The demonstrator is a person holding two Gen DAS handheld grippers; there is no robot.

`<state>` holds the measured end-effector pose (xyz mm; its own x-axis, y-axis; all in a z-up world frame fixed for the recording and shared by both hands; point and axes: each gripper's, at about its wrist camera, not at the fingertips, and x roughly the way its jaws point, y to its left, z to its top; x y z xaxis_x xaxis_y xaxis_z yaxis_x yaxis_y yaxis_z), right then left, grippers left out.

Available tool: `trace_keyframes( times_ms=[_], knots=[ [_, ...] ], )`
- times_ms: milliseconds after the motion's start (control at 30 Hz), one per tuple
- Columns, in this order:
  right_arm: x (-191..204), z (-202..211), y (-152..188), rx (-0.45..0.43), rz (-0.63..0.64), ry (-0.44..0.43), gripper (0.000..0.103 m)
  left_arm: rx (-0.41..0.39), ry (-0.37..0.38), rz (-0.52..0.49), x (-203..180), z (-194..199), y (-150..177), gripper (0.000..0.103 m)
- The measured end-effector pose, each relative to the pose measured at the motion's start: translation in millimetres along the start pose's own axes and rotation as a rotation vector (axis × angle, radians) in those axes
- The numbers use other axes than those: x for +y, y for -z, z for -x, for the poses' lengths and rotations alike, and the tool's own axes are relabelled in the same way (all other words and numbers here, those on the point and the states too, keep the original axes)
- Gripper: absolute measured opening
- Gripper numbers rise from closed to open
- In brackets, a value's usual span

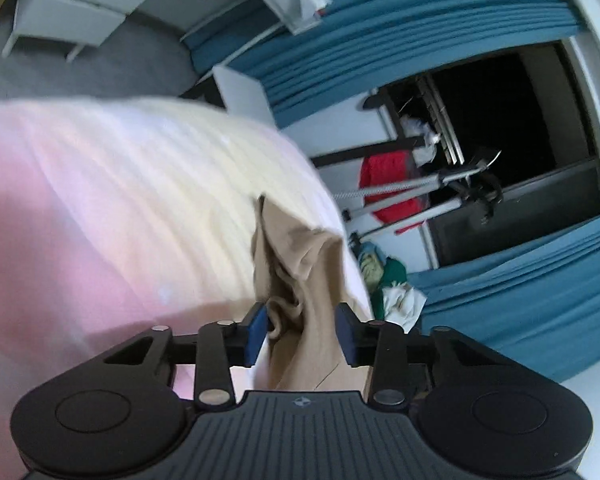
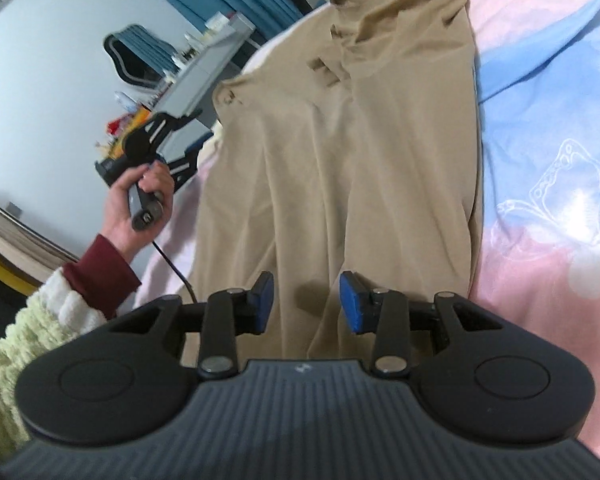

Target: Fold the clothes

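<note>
A tan garment lies spread lengthwise on a bed with a pink and blue sheet. My right gripper hovers open over the garment's near end, the cloth lying flat below the gap between its blue pads. In the left wrist view, my left gripper is open at the bed's edge with a bunched fold of the tan garment between its jaws, close to the left pad. From the right wrist view, the left gripper sits at the garment's left edge, held by a hand in a maroon sleeve.
Beyond the bed edge are blue curtains, a dark window, a metal stand with a red cloth, and a heap of clothes. A desk crowded with small items and a chair stand left of the bed. A cable trails from the left gripper.
</note>
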<state>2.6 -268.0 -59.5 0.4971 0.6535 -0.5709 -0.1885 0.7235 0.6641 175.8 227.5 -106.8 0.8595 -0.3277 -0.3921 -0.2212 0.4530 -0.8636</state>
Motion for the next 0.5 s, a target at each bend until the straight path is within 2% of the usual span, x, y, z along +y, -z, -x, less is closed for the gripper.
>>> trace_keyframes(
  times_ms=[67, 167, 267, 300, 367, 500],
  knots=[
    [2, -4, 2, 0.016, 0.007, 0.009, 0.040, 0.027, -0.047, -0.026, -1, -13, 5, 0.032],
    [1, -12, 3, 0.038, 0.018, 0.030, 0.040, 0.023, -0.084, -0.045, 1, -27, 12, 0.028],
    [1, -13, 5, 0.049, 0.024, 0.036, 0.040, -0.011, -0.057, 0.025, 15, -28, 12, 0.013],
    [0, -13, 5, 0.050, 0.021, 0.035, 0.040, -0.018, -0.047, 0.043, 18, -28, 11, 0.004],
    [-1, -13, 5, 0.051, 0.017, 0.030, 0.040, -0.041, -0.027, 0.082, 24, -26, 8, 0.002],
    [-1, -13, 5, 0.048, 0.015, 0.026, 0.039, -0.144, -0.009, 0.140, 30, -13, -1, 0.001]
  ],
)
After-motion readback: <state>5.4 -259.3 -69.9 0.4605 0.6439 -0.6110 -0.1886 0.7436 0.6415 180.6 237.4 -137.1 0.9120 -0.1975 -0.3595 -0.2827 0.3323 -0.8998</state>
